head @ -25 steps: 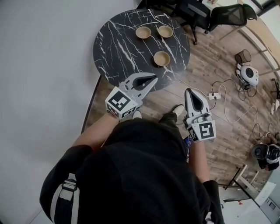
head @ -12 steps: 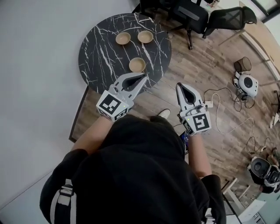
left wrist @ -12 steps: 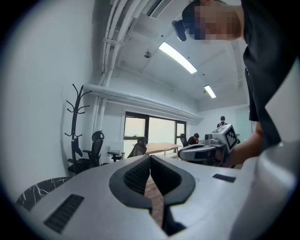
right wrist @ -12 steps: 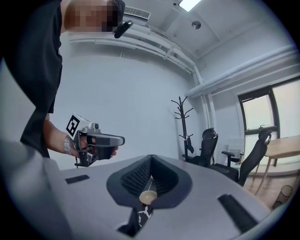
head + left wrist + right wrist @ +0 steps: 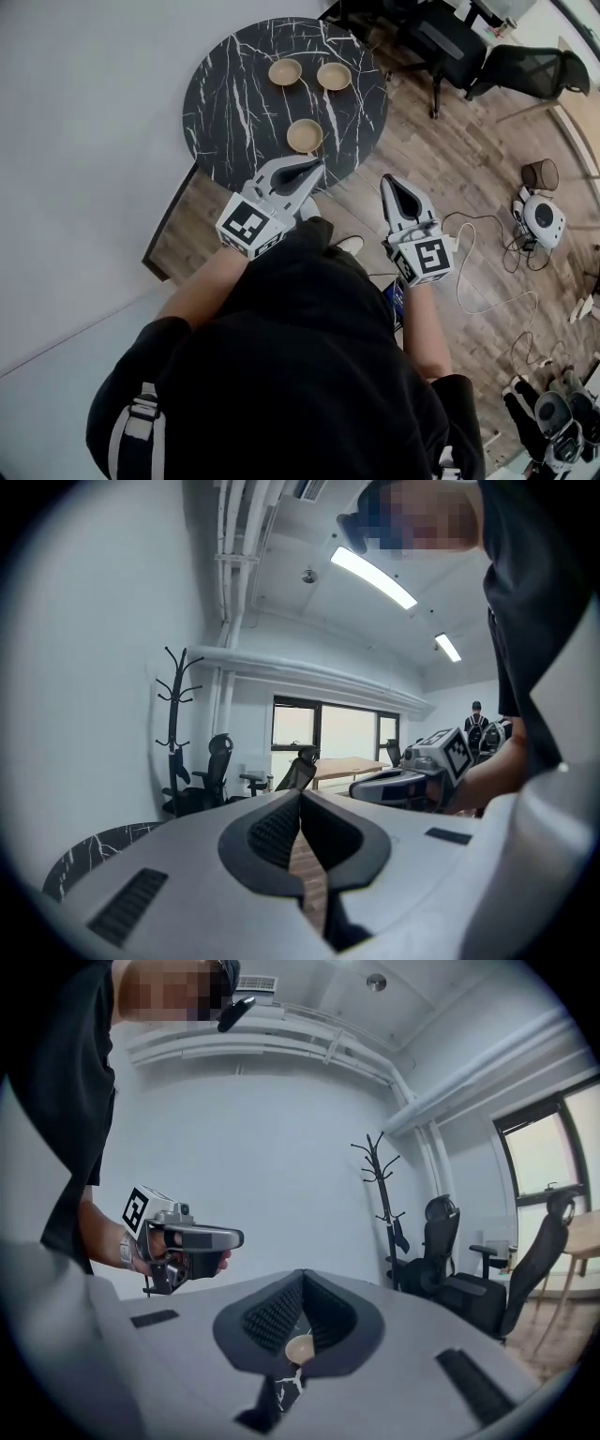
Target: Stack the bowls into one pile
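Three tan bowls lie apart on the round black marble table (image 5: 234, 103): two at the far side (image 5: 285, 71) (image 5: 334, 76) and one nearer me (image 5: 305, 136). My left gripper (image 5: 317, 167) is shut and empty, its tip over the table's near edge, short of the nearest bowl. To its right, over the wood floor, my right gripper (image 5: 388, 181) is also shut and empty. In the right gripper view one bowl (image 5: 300, 1347) shows through the hollow below the shut jaws, and the left gripper (image 5: 234, 1236) hangs at the left. The left gripper view shows the right gripper (image 5: 361, 789).
Black office chairs (image 5: 450, 37) (image 5: 534, 70) stand beyond the table. Cables (image 5: 487, 272) and a white round device (image 5: 542, 217) lie on the floor at the right. A coat rack (image 5: 178, 733) stands by the pale wall (image 5: 84, 141) at the left.
Both grippers have swung sideways as the person turned beside the table, and the floor clutter has shifted in view. The jaws stay shut. The bowls have not moved on the table.
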The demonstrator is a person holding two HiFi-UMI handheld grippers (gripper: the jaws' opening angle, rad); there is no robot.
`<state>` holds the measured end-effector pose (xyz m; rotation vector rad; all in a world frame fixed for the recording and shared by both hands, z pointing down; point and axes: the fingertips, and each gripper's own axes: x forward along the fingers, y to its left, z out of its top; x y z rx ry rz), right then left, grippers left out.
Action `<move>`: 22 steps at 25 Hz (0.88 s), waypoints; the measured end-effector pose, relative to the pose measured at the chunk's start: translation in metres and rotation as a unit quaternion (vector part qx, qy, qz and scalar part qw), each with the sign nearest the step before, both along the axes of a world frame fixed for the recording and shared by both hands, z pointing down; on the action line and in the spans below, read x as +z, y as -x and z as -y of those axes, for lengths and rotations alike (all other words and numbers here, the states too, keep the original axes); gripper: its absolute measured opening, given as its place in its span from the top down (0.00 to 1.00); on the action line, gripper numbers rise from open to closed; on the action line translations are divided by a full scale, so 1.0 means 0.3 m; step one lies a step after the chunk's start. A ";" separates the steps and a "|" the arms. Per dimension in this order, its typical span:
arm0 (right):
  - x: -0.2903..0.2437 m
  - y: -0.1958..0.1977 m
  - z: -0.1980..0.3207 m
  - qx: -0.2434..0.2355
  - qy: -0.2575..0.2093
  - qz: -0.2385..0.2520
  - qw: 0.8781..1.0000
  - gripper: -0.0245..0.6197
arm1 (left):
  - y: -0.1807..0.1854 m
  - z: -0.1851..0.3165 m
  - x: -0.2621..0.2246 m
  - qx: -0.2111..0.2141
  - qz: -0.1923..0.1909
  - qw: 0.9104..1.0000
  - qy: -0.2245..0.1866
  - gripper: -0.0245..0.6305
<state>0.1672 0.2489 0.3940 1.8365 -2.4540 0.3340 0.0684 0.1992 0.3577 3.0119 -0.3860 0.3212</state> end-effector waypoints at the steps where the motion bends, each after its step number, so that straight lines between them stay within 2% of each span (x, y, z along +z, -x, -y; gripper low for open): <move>1: 0.009 0.004 0.024 -0.008 0.003 0.002 1.000 0.97 | 0.004 0.019 0.005 -0.007 0.000 1.000 0.001 0.96; 7: 0.032 0.024 0.217 -0.049 0.025 -0.008 0.998 0.98 | 0.033 0.185 0.052 -0.051 -0.015 0.999 0.006 0.96; 12: 0.091 0.059 0.407 -0.086 0.059 -0.023 0.994 0.97 | 0.060 0.343 0.056 -0.068 -0.034 0.997 -0.010 0.96; 16: 0.193 0.111 0.572 -0.108 0.094 -0.025 0.989 0.98 | 0.103 0.473 0.070 -0.081 -0.054 0.995 -0.022 0.96; 22: 0.421 0.181 0.745 -0.145 0.160 -0.063 0.974 0.97 | 0.162 0.625 0.113 -0.095 -0.062 0.993 -0.034 0.96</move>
